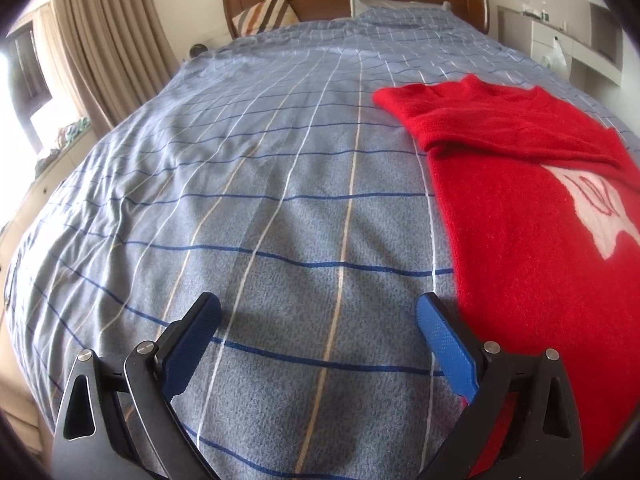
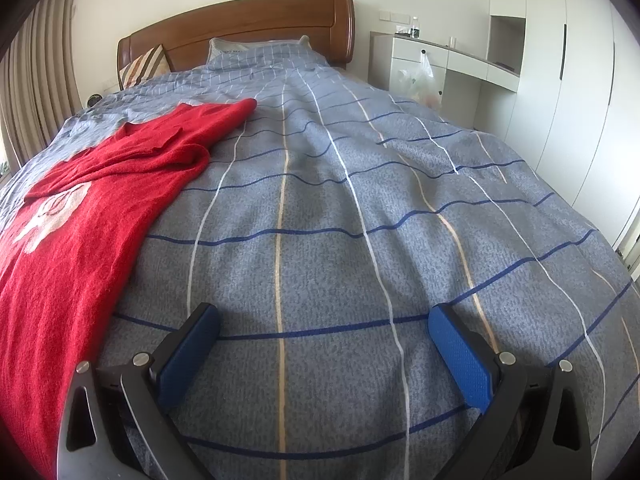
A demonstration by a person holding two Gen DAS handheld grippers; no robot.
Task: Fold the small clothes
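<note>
A red knitted sweater (image 1: 520, 208) with a white motif lies flat on the blue checked bedspread (image 1: 260, 200), with both sleeves folded across its chest. In the left wrist view it fills the right side; in the right wrist view the sweater (image 2: 80, 208) fills the left side. My left gripper (image 1: 318, 310) is open and empty over the bedspread, its right finger (image 1: 444, 344) just beside the sweater's left edge. My right gripper (image 2: 324, 320) is open and empty over bare bedspread (image 2: 360, 220), to the right of the sweater's edge.
A wooden headboard (image 2: 240, 24) and pillows (image 2: 260, 54) are at the far end of the bed. Curtains (image 1: 108, 40) and a window sill are on the left. A white desk (image 2: 440, 60) with a plastic bag and white wardrobes (image 2: 560, 80) stand on the right.
</note>
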